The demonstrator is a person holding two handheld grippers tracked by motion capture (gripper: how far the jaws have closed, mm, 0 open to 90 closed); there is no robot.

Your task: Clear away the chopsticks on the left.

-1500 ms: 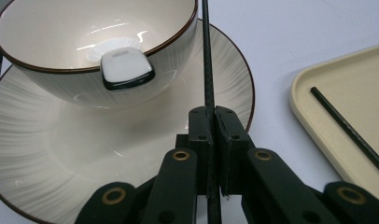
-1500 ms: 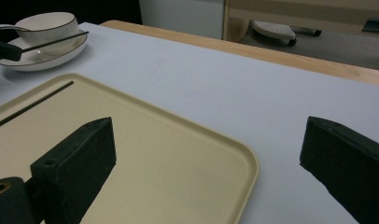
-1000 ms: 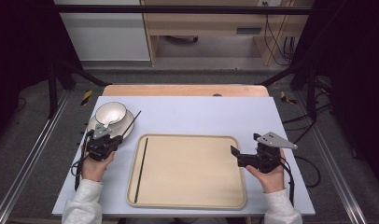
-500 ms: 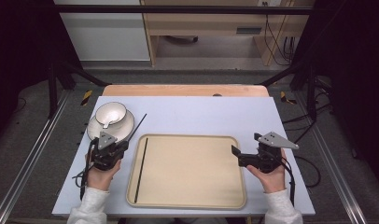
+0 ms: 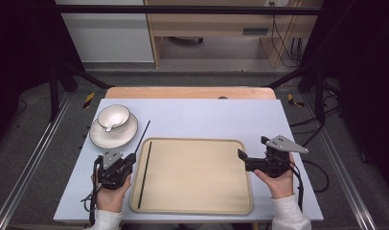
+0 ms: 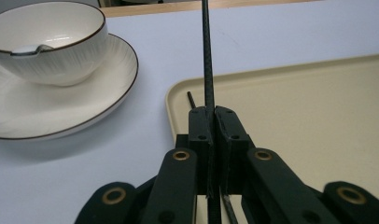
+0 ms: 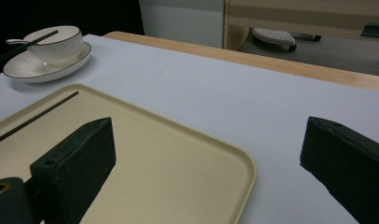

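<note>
My left gripper (image 5: 130, 158) is shut on a thin black chopstick (image 5: 142, 136) just off the left edge of the beige tray (image 5: 197, 177). The stick points away, toward the white bowl (image 5: 113, 116) on its plate (image 5: 99, 138). In the left gripper view the jaws (image 6: 213, 122) are pressed together around this chopstick (image 6: 207, 56). A second chopstick (image 5: 144, 177) lies along the tray's left side. My right gripper (image 5: 253, 147) stands open and holds nothing at the tray's right edge (image 7: 246, 172).
A spoon (image 6: 26, 49) rests in the bowl (image 6: 47, 42). The white tabletop (image 5: 207, 117) has a wooden strip (image 5: 188, 92) along its far edge. Black frame legs and cables stand on the floor beyond.
My left gripper has drawn back from beside the plate toward the person and a little right, with the chopstick in it. The right gripper has stayed in place.
</note>
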